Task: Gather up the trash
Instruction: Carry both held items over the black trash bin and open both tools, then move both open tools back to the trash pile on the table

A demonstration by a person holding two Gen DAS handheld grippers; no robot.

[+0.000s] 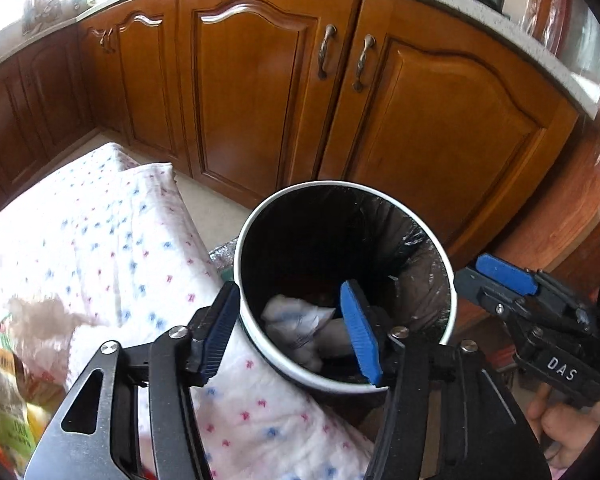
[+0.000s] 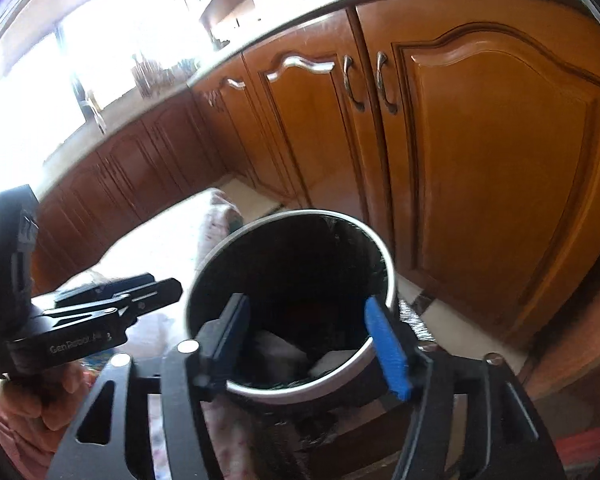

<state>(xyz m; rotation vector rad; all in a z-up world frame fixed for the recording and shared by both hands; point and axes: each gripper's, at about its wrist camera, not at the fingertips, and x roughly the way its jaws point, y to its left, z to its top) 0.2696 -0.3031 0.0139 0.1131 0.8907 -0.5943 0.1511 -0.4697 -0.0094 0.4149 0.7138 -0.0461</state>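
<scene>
White-rimmed bin (image 1: 452, 280) holding crumpled trash (image 1: 296, 320), both tongs (image 1: 296, 336) (image 2: 320, 344) open above

We see our right gripper (image 2: 306, 344) spread wide and empty above the trash bin (image 2: 390, 280), whose black liner holds crumpled pale trash (image 2: 332, 360). Our left gripper (image 2: 132, 292) hangs to the bin's left. Wooden cabinets (image 2: 480, 160) stand behind.

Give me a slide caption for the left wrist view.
Open left gripper hovering over white round trash bin with black liner, crumpled white paper inside, beside brown wooden cabinets.
</scene>
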